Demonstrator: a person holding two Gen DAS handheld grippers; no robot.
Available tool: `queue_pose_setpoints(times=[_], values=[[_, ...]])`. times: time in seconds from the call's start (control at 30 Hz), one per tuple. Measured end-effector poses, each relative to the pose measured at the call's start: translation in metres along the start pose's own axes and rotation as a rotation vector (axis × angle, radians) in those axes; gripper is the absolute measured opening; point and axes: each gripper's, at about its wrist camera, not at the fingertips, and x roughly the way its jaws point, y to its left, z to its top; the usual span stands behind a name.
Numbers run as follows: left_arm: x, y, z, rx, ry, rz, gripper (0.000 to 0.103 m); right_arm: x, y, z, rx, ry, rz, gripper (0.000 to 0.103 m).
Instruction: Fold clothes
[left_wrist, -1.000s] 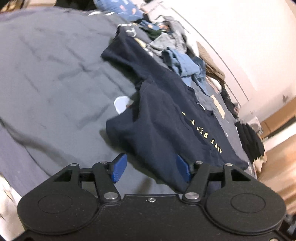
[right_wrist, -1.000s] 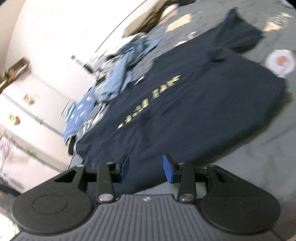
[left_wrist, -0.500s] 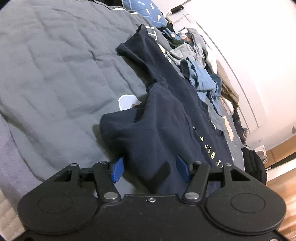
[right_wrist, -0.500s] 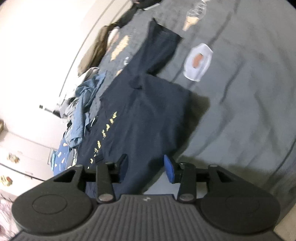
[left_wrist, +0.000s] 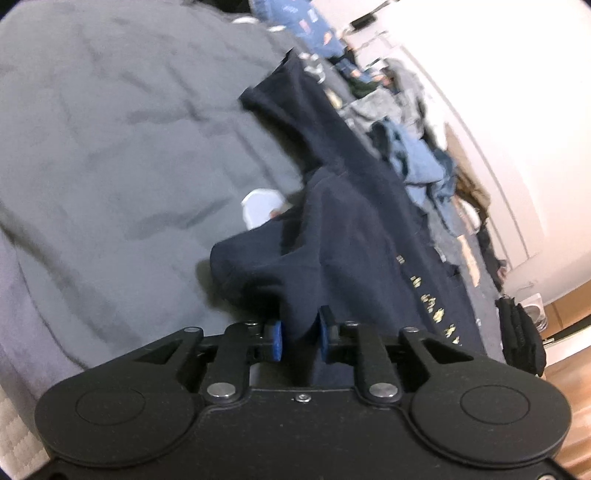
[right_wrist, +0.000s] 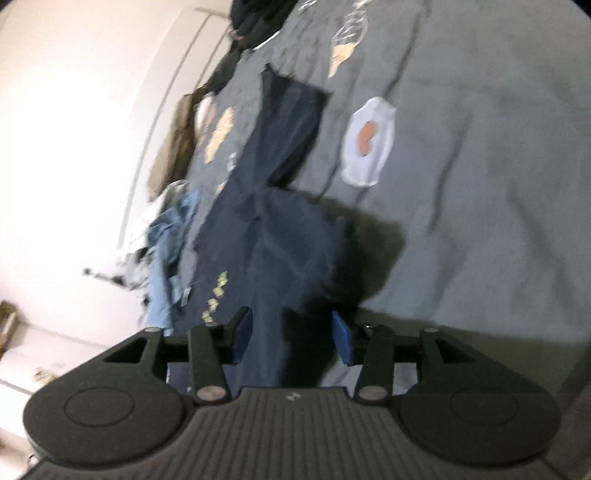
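The navy shirt (left_wrist: 354, 236) on the bed (left_wrist: 110, 147) is viewed closely, downward, from opposite ends by both wrist cameras.

- Grey bedspread (left_wrist: 110, 147), creased, covering the bed.
- White patch with an orange mark (right_wrist: 369, 142), flat on the bedspread.
- White wall (left_wrist: 517, 110) along the far side.
- Wooden floor (left_wrist: 569, 373) beside the bed.
- Quilted cream mattress edge (left_wrist: 14, 435), at lower corner.

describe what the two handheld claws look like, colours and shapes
Both are matte black with two round discs, silver pivot bolts and blue pads. The left claw has a smooth body with one small centre screw; the right claw has a ribbed grey top. No hands, sleeves or cables show.
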Motion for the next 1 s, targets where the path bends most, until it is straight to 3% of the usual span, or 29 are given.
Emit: queue_pose_setpoints(times=[0.1,0.2,0.5,0.67,0.83,1.0], values=[[0.001,-0.002,0.000,0.021,0.008,-0.008,0.031,-0.004,-0.004,0.003,0.022,-0.049,-0.033,0.048],[0.005,-0.007,-0.002,0.032,0.014,-0.011,0.037,0.002,-0.011,0.007,0.047,-0.046,-0.010,0.050],[0.015,-0.010,-0.002,0.025,0.017,-0.004,0.037,0.015,-0.006,0.007,0.058,-0.041,0.017,0.051],[0.008,-0.012,-0.002,0.036,0.008,-0.014,0.030,0.013,0.007,0.001,0.005,0.012,0.060,0.051],[0.012,-0.008,0.000,0.004,0.003,-0.010,0.033,0.026,0.010,0.000,-0.036,0.069,0.002,0.051],[0.015,-0.007,0.003,-0.003,-0.009,-0.014,0.034,0.032,0.005,0.001,-0.001,0.058,0.015,0.054]])
